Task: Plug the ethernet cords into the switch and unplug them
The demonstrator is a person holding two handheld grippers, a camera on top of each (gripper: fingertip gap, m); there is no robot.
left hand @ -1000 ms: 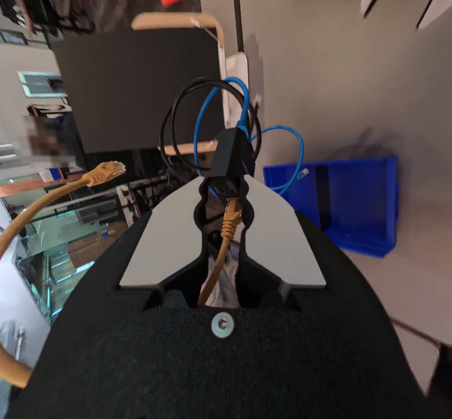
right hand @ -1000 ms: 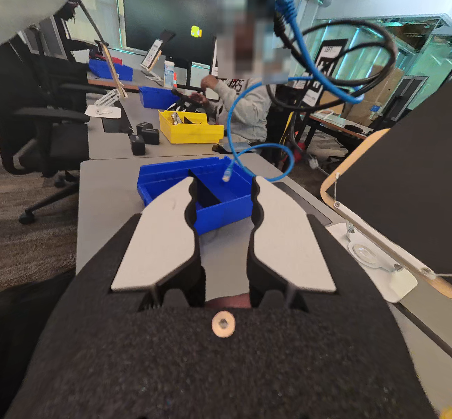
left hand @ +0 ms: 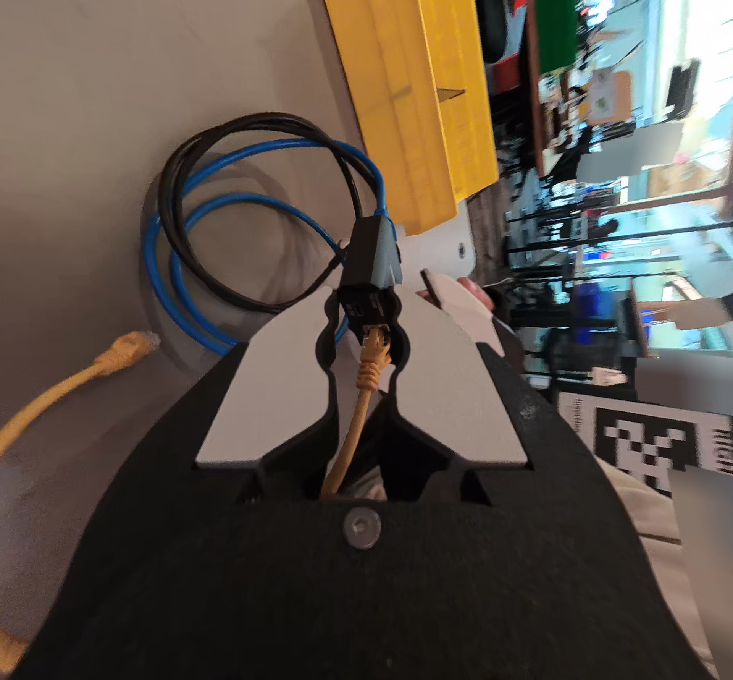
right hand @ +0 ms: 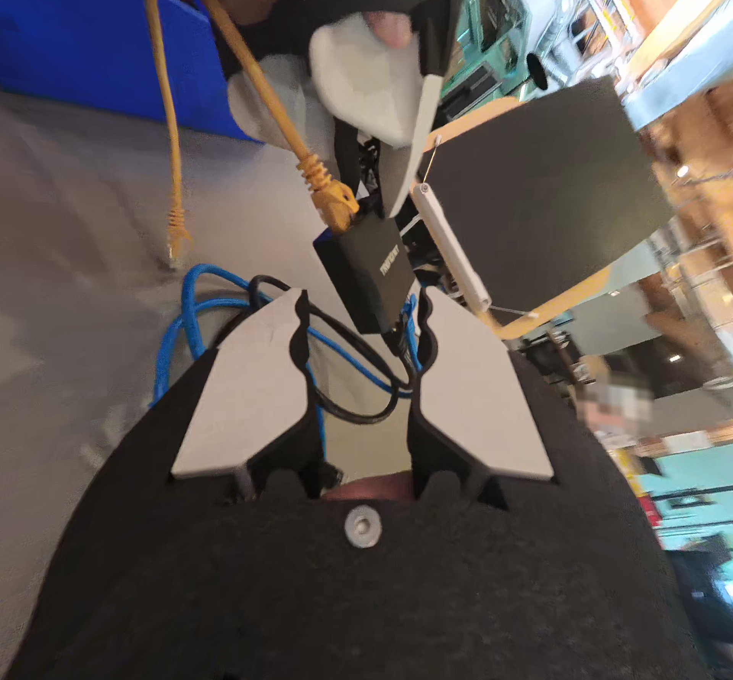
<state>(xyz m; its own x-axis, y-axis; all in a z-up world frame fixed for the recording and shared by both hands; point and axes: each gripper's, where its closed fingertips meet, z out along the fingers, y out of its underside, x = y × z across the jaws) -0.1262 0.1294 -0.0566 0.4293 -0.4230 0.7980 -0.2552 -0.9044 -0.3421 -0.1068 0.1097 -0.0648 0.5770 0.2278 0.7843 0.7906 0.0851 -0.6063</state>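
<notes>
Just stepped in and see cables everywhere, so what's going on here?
A person works two handheld tools. The left tool is shut on the small black network switch, held above the grey table. A yellow ethernet cord is plugged into the switch's near end, its other plug hanging loose. A blue ethernet cord and a black cable leave the far end. The right tool is open, closing in on that end.

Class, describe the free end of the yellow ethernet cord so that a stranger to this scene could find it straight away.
Start at the grey table, then find the looped blue cord and black cord lying on it. Just beside those loops lies the yellow cord's loose plug. Unlike the cord's other plug, seated in the black switch, it sits in no port.
</notes>
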